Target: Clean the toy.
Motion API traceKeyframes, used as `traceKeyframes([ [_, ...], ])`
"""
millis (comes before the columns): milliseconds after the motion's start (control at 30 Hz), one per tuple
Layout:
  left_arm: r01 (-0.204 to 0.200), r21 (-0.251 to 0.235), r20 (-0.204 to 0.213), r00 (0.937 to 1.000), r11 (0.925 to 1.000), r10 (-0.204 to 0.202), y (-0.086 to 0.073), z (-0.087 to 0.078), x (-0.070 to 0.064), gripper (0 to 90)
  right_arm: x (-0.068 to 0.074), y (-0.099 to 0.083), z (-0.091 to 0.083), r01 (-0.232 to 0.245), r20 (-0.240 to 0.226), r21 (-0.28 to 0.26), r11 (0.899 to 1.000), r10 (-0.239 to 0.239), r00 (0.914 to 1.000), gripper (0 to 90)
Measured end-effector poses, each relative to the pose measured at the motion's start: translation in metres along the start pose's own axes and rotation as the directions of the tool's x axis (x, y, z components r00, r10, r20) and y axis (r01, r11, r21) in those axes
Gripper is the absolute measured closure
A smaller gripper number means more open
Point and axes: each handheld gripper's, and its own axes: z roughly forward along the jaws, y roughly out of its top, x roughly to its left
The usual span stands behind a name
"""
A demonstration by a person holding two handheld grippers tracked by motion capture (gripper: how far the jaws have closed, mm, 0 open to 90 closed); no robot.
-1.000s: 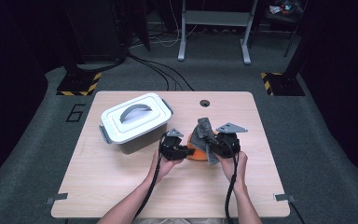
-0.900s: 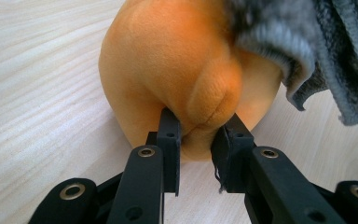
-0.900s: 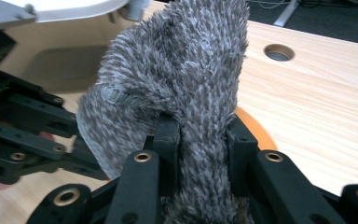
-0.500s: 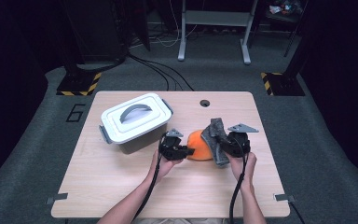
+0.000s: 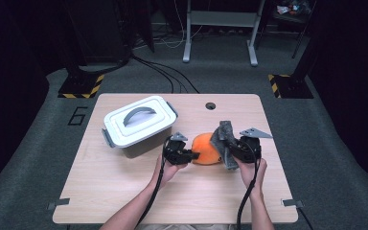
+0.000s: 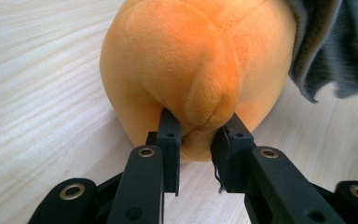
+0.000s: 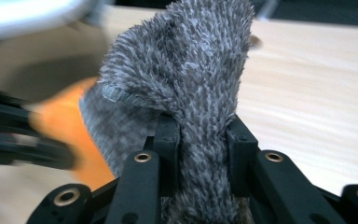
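Orange plush toy (image 5: 206,149) lies near the middle of the wooden surface (image 5: 124,191), between the two hands. The left gripper (image 5: 189,155) comes at it from the left, and in the left gripper view its fingers (image 6: 168,135) are closed most of the way, pinching a small fold of the orange plush (image 6: 191,70) between them; the toy's underside rests on the surface (image 6: 37,93).

The right gripper (image 5: 232,152) sits just beside the toy's right side. Its fingers (image 7: 167,135) are clamped narrowly on a grey fuzzy cloth (image 7: 191,84), which stands bunched upright above them. In the high view this grey cloth (image 5: 223,136) leans against the right side of the orange toy, touching it.

A white lidded container (image 5: 139,125) with a grey handle stands on the surface to the left, apart from the toy.
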Motion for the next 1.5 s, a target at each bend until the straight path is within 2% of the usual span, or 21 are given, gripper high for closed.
traceKeyframes([
  [133,-0.012,-0.003,-0.006,0.9999,0.9999,0.012,0.0,0.0,0.0,73.7,0.025,0.01,0.0,0.072,-0.061,-0.017,0.997,-0.073,0.9955,70.4],
  [200,-0.008,0.0,-0.005,1.0,1.0,0.008,0.0,0.0,-0.001,73.7,0.035,0.012,0.005,0.09,-0.072,-0.001,0.996,-0.09,0.9933,70.4],
  [300,-0.002,-0.006,-0.006,1.0,1.0,0.002,0.0,0.0,-0.001,73.6,0.042,0.011,0.015,0.109,-0.088,0.022,0.994,-0.107,0.9904,70.3],
  [333,-0.013,0.001,-0.007,0.9999,0.9999,0.013,0.0,0.0,0.0,73.6,0.043,0.01,0.018,0.121,-0.085,0.034,0.992,-0.117,0.9894,70.3],
  [433,-0.024,0.002,-0.007,0.9997,0.9997,0.024,0.001,0.0,-0.001,73.6,0.04,0.008,0.021,0.105,-0.064,0.043,0.994,-0.102,0.9927,70.6],
  [533,-0.027,-0.002,-0.009,0.9996,0.9996,0.027,0.001,0.001,-0.003,73.6,0.033,0.006,0.019,0.104,-0.038,0.043,0.994,-0.103,0.994,70.6],
  [567,-0.01,-0.005,-0.004,0.9999,0.9999,0.01,0.001,0.002,-0.004,73.6,0.03,0.006,0.019,0.093,-0.034,0.044,0.995,-0.092,0.9952,70.7],
  [767,-0.019,-0.005,-0.004,0.9998,0.9998,0.019,0.001,0.002,-0.002,73.6,0.008,0.001,0.015,0.063,0.028,0.054,0.997,-0.065,0.9975,70.6],
  [967,-0.012,-0.009,0.0,0.9999,0.9999,0.012,0.001,0.002,-0.002,73.6,-0.016,-0.011,0.017,-0.026,0.064,0.062,0.998,0.022,0.9977,70.6],
  [1067,-0.017,-0.007,0.0,0.9999,0.9998,0.017,0.001,0.003,-0.002,73.7,-0.023,-0.016,0.019,-0.037,0.054,0.065,0.997,0.033,0.998,70.7],
  [1167,-0.013,-0.004,0.0,0.9999,0.9999,0.013,0.001,0.002,-0.001,73.7,-0.027,-0.016,0.013,-0.077,0.012,0.042,0.996,0.077,0.997,70.8],
  [1233,-0.013,-0.005,-0.001,0.9999,0.9999,0.013,0.0,0.001,0.0,73.7,-0.033,-0.016,0.005,-0.096,0.037,0.01,0.995,0.096,0.9947,70.9],
  [1300,-0.011,-0.004,0.002,0.9999,0.9999,0.011,0.0,0.001,0.001,73.7,-0.041,-0.017,-0.002,-0.125,0.04,-0.011,0.992,0.126,0.9912,70.9],
  [1400,-0.016,-0.002,0.004,0.9999,0.9999,0.016,0.0,0.001,0.001,73.7,-0.051,-0.021,-0.006,-0.153,0.052,-0.013,0.988,0.154,0.9868,70.8],
  [1500,-0.013,-0.002,0.005,0.9999,0.9999,0.013,0.0,0.001,0.001,73.7,-0.052,-0.025,-0.002,-0.154,0.054,0.01,0.988,0.153,0.9867,70.8],
])
